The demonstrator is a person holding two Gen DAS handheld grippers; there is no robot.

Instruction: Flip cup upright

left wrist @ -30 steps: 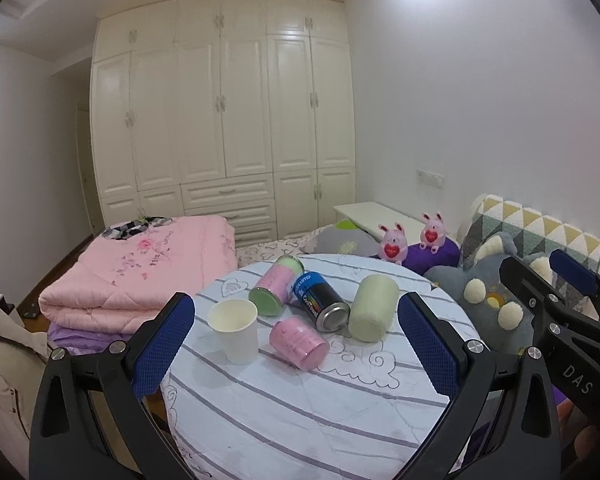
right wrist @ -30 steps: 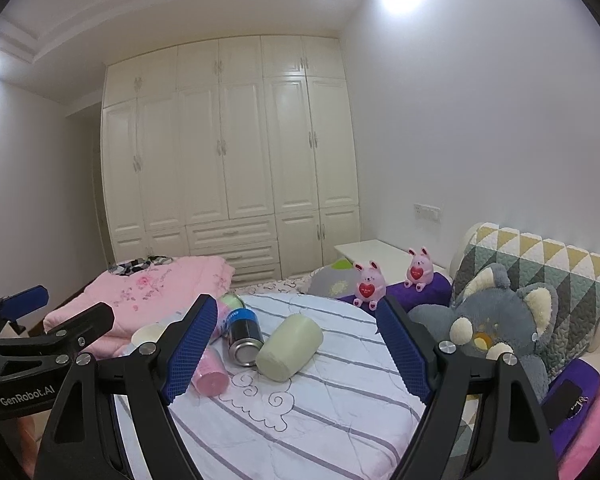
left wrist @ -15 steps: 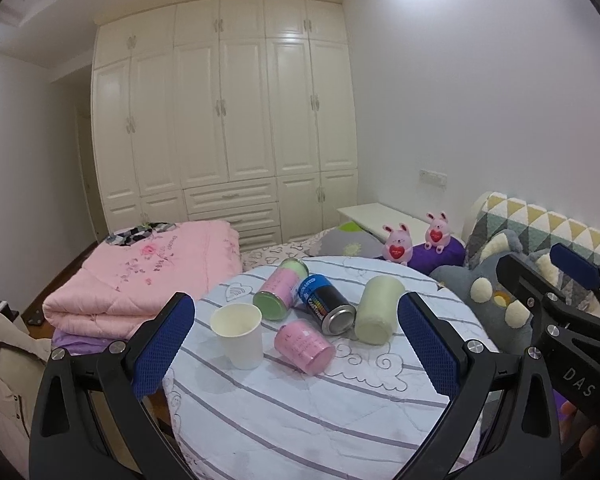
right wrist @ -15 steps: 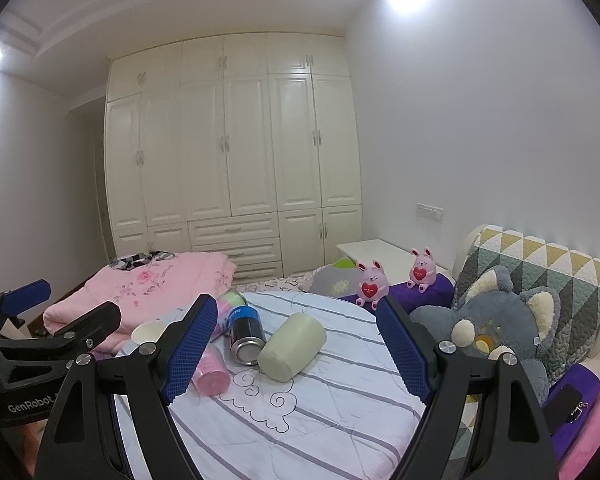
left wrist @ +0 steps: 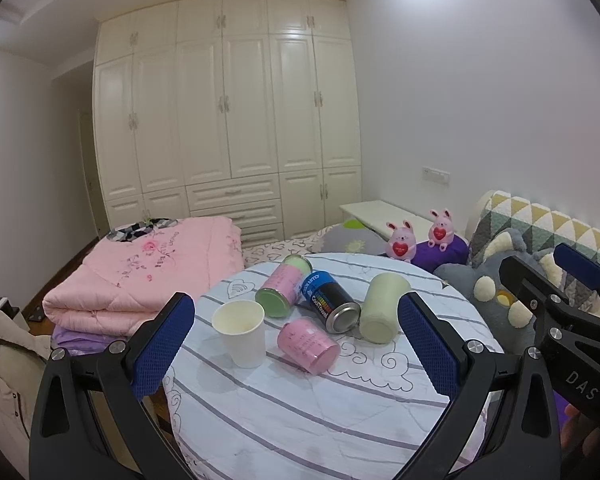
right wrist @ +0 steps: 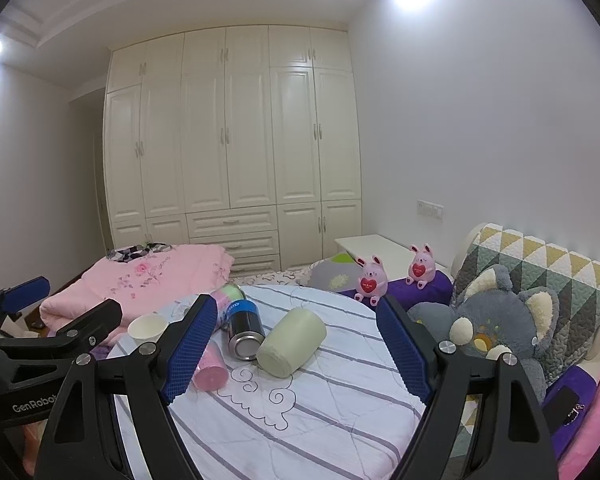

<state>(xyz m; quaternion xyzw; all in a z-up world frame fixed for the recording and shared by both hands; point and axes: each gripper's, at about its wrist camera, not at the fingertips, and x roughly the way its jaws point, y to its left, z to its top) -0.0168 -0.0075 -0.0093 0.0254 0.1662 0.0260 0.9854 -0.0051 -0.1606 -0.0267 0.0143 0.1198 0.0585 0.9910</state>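
Observation:
On a round table with a striped cloth [left wrist: 300, 412] several cups lie on their sides: a pale green cup [left wrist: 381, 308] [right wrist: 292, 342], a pink cup [left wrist: 307, 345] [right wrist: 210, 370], and a pink-and-green cup [left wrist: 284, 285]. A white paper cup [left wrist: 242, 333] [right wrist: 148, 327] stands upright. A blue and black can [left wrist: 331, 301] [right wrist: 244, 332] lies between them. My left gripper [left wrist: 296, 350] is open and empty, short of the cups. My right gripper [right wrist: 292, 356] is open and empty, its fingers either side of the pale green cup but nearer the camera.
A folded pink quilt [left wrist: 148, 272] lies on the bed to the left. A grey plush toy [right wrist: 499, 332], two pink bunny toys [right wrist: 373, 280] and a patterned cushion [right wrist: 539, 264] sit to the right. A white wardrobe [left wrist: 228, 120] fills the far wall.
Both views have drifted slightly; the table and cups sit a little differently in frame. The cups have not moved and both grippers stay open.

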